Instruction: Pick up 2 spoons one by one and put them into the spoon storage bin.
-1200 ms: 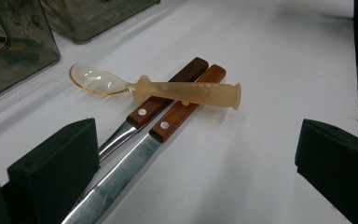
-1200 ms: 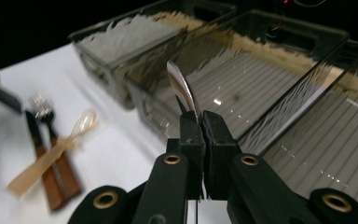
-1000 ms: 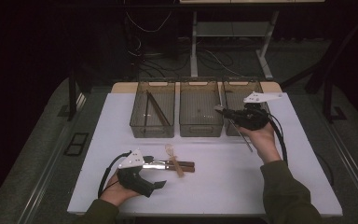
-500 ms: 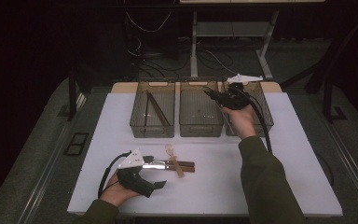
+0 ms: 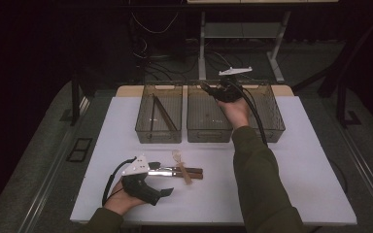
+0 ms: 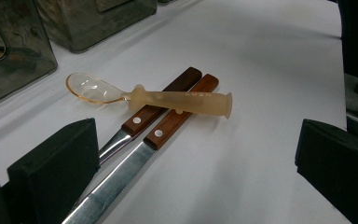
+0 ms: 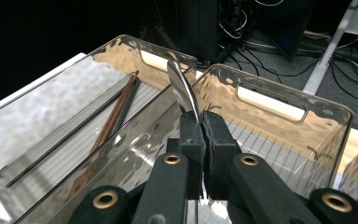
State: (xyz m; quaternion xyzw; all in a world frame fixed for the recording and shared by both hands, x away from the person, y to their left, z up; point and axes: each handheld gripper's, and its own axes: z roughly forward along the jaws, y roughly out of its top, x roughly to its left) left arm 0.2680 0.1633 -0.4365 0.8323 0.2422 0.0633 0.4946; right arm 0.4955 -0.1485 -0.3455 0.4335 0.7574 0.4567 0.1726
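A: What is being shown across the worktop (image 5: 301, 160)?

B: A white worktop is being viewed from above. Three clear smoky bins are being kept in a row along its far edge. In the left bin (image 5: 159, 114), a few long thin sticks (image 7: 109, 123) are being held, leaning along its length. The middle bin (image 5: 209, 121) is being hovered over by the right tool (image 5: 208, 89), which is being carried in a hand on a green-sleeved arm. The right bin (image 5: 269, 114) is partly being covered by that hand and the tool's cable.

A: And what is being gripped?

B: In the right gripper view, a shiny metal spoon (image 7: 182, 93) is being pinched between the right tool's jaws, which are being pressed nearly together on it. The spoon's bowl is being pointed up and away, above the wall shared by the left and middle bins.

A: What about the near side?

B: The left tool (image 5: 164, 171) is being rested near the front edge, its jaws being held wide with nothing between them. Just ahead of it, two wooden-handled knives (image 6: 165, 121) are being left side by side, touching. A translucent amber spoon (image 6: 149, 95) is being laid crosswise over their handles.
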